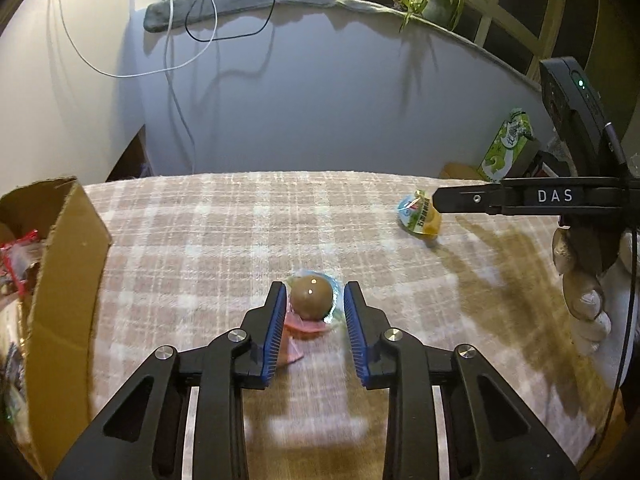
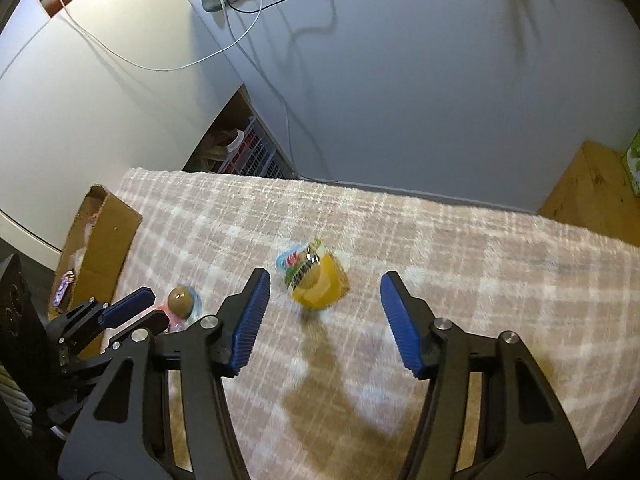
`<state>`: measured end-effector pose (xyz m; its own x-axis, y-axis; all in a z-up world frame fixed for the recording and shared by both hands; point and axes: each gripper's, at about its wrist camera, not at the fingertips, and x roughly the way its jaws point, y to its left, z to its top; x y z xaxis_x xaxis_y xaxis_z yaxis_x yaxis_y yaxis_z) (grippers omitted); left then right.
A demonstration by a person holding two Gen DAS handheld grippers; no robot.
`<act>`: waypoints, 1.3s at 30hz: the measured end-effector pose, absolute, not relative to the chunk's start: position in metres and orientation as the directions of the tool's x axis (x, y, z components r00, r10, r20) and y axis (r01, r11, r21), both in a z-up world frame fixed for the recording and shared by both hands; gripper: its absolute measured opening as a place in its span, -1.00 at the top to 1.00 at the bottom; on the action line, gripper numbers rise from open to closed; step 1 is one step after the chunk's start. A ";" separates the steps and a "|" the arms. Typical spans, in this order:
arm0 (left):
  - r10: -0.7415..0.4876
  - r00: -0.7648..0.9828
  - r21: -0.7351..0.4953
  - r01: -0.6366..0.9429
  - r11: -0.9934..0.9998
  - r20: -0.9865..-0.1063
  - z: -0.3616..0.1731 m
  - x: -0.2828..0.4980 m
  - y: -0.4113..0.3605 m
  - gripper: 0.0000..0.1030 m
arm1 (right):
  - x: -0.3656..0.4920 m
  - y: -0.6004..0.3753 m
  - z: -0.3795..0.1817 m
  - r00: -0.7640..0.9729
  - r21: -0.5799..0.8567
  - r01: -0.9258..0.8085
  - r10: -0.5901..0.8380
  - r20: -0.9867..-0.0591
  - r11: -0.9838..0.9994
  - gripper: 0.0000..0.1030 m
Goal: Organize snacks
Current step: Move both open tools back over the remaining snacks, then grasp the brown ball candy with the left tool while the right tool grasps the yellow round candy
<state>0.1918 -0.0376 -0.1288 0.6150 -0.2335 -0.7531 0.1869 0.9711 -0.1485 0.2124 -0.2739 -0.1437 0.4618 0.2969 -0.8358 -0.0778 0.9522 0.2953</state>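
Snacks lie apart on a fuzzy cloth of pink and cream checks (image 1: 224,240) draped over the bench, as I hold a pair of black fingers in each hand. My left gripper (image 1: 316,304) points down at a small round snack: a smooth brown dome (image 1: 311,295) with a glossy highlight, seated in a clear crinkled plastic cup with a pale blue rim and a pink tab beneath it. The ribbed blue pads (image 1: 276,332) stand on either side of the dome, narrowly spread, the left one right at the wrapper, the right one a sliver off; I cannot tell that they press it. My right gripper (image 2: 324,292) hangs over a squat jelly cup (image 2: 316,280) of translucent yellow with a printed foil lid, tilted on its side on the cloth. Those fingers (image 2: 400,320) are spread wide, the cup ahead of the tips and clear of both pads. To the left, at the edge of the bench, stands an open box (image 1: 68,264) of plain brown corrugated cardboard, its flap upright, shiny wrappers showing inside. Beyond the bench rises a smooth pale wall, crossed by a looping white cable (image 1: 180,32).
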 end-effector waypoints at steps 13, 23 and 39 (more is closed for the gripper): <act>-0.214 0.595 -0.117 0.199 0.973 -0.775 -0.144 0.206 -0.044 0.45 | 0.230 -0.244 -0.158 0.445 0.183 -0.134 0.224 -0.867 0.974 0.05; -0.208 0.601 -0.098 0.210 0.973 -0.771 -0.144 0.200 -0.047 0.53 | 0.224 -0.230 -0.159 0.444 0.129 -0.176 0.196 -0.874 0.976 0.53; -0.239 0.669 -0.122 0.217 0.968 -0.704 -0.108 0.153 -0.032 0.53 | 0.188 -0.235 -0.118 0.514 0.162 -0.167 0.226 -0.827 0.973 0.54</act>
